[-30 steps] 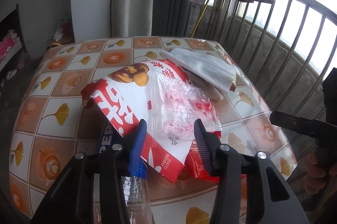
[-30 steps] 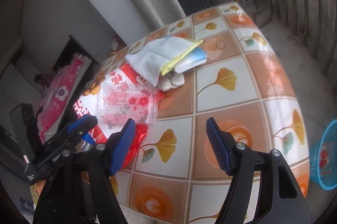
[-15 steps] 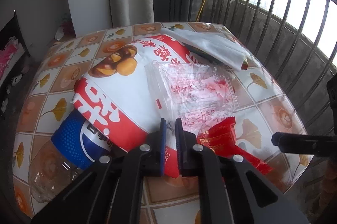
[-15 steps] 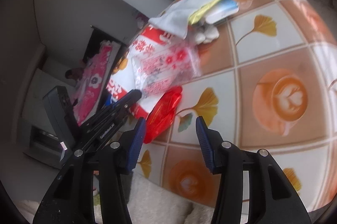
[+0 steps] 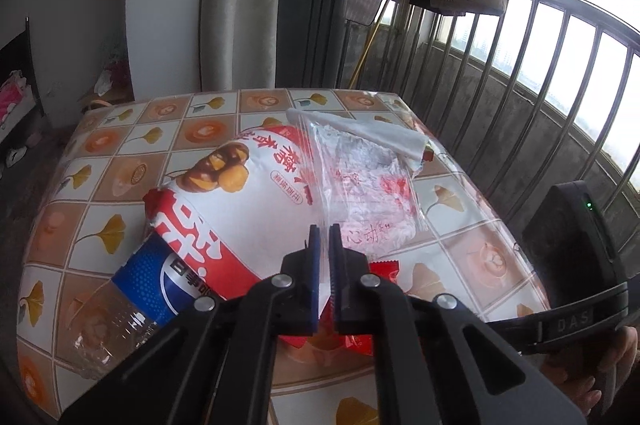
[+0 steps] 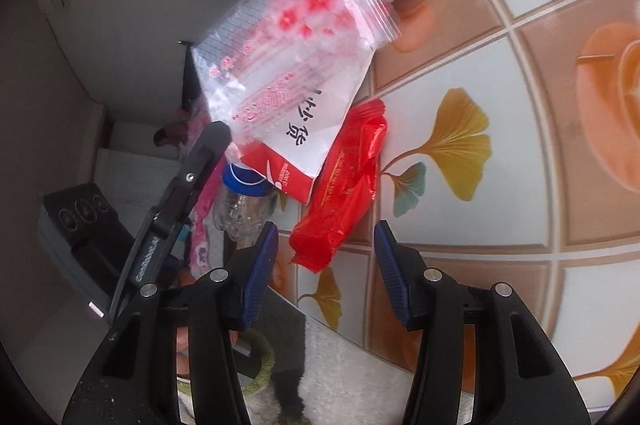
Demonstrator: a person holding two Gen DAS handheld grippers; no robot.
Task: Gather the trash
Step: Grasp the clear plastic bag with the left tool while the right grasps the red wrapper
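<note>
Left tongs (image 5: 324,237) pinched shut on the near edge of the clear bag (image 5: 360,185), which we see lifted off the pile in the right wrist view; right tongs (image 6: 324,249) parted, pads bare, poised just short of the red wrapper (image 6: 344,193), which lies flat on the tiled surface (image 6: 500,105) near its front edge. We judge the step in hand to be the pick-up of the bag, with the wrapper as the likely next piece; to do it well we would raise the bag slowly and straight, since the film is thin and held only by a corner, and a jerk could slip it from the pads or drag the snack bag (image 5: 240,193) beneath it; the bottle (image 5: 132,297) under that bag may roll if disturbed. For the wrapper, we would bring one pad under its loose end rather than press down on its middle, as crinkled foil skids on a glossy cloth. Pose: both tongs tilt downward toward the surface from its near side; the left pair comes in over the pile, the right one is rolled so the surface appears slanted, its jaws straddling the line to the wrapper's near end; whether either pad touches the wrapper we cannot tell.
</note>
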